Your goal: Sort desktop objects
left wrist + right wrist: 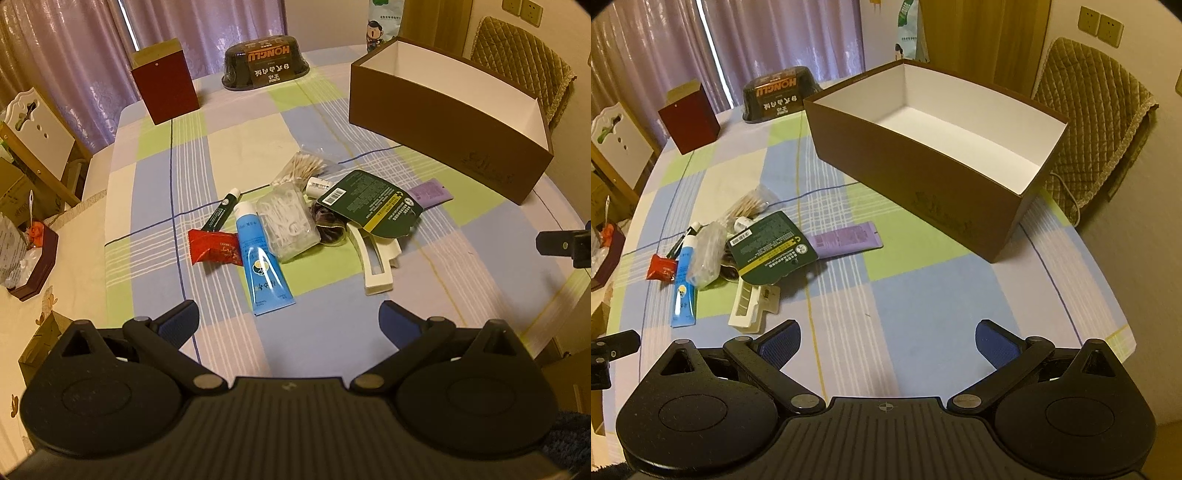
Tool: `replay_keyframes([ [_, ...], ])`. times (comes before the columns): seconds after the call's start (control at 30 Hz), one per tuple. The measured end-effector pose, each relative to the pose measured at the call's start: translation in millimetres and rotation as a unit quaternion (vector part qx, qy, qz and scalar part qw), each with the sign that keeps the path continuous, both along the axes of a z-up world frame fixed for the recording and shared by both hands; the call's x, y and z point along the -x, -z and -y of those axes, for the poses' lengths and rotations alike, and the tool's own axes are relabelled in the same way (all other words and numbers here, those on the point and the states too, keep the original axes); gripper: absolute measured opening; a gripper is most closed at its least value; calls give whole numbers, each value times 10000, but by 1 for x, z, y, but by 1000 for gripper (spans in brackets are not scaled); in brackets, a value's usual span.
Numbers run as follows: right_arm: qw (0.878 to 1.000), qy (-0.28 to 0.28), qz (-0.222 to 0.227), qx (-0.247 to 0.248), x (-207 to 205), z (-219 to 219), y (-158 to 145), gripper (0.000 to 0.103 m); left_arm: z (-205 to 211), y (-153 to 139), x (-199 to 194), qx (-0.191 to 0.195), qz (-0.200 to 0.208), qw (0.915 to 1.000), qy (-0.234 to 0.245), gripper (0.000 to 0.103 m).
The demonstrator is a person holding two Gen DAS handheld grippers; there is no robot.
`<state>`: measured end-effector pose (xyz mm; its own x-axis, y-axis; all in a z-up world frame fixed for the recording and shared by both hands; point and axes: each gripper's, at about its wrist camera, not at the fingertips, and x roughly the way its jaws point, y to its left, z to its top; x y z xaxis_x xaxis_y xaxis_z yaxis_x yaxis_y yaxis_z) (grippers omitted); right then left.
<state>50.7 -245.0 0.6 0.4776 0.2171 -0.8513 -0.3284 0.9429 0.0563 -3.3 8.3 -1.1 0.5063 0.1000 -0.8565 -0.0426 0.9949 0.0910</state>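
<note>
A heap of small items lies mid-table: a blue tube [263, 256], a red sachet [214, 252], a dark green tube [221, 216], a clear box of floss picks [288, 223], a bag of cotton swabs [303, 166], a dark green card pack [371, 203], a white hair clip [376, 264] and a purple sachet [430, 194]. An empty brown box [923, 177] with a white inside stands to the right. My left gripper [289, 325] hovers open just short of the blue tube. My right gripper [888, 343] is open over bare cloth, below the box.
A dark red box [166, 86] and a black HONGLU container [266, 62] stand at the table's far side. A padded chair [1097, 122] sits beyond the brown box. The checked tablecloth [923, 302] shows bare between the heap and my right gripper. Clutter sits off the left edge.
</note>
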Motion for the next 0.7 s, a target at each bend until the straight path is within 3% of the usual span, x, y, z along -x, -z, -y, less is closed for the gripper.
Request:
replay_keyframes([
  [0.7,10000,9,-2,46,2,-1,0,103,1,-2,1,19,0,10000,-6,102],
])
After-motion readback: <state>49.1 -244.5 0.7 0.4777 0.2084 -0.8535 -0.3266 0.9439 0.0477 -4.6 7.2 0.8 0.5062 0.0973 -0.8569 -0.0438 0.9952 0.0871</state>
